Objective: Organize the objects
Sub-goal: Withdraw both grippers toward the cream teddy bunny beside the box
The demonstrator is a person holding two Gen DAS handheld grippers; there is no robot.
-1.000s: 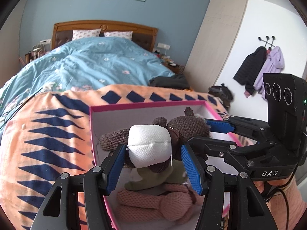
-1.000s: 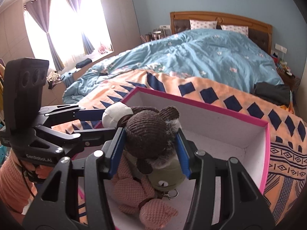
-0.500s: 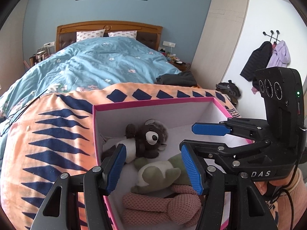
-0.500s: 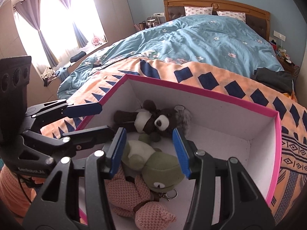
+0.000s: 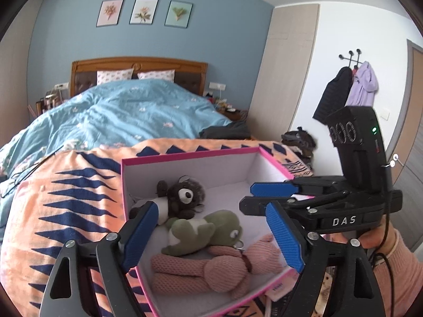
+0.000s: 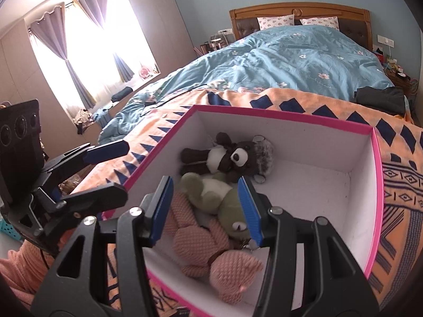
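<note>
A pink-rimmed white box sits on the orange patterned blanket. Inside lie a dark brown bear, a green plush and a pink knitted plush. My left gripper is open and empty above the box's near end. My right gripper is open and empty above the plush pile; it also shows in the left wrist view. The left gripper shows in the right wrist view beside the box's left wall.
The orange and navy blanket covers the bed's foot, a blue duvet lies beyond. Dark clothing lies at the bed's right edge. Coats hang on wall hooks. A bright window is at left.
One second ago both grippers held the brown bear above the box. They let go, the bear dropped into the box's far end, and both grippers pulled back and up, open.
</note>
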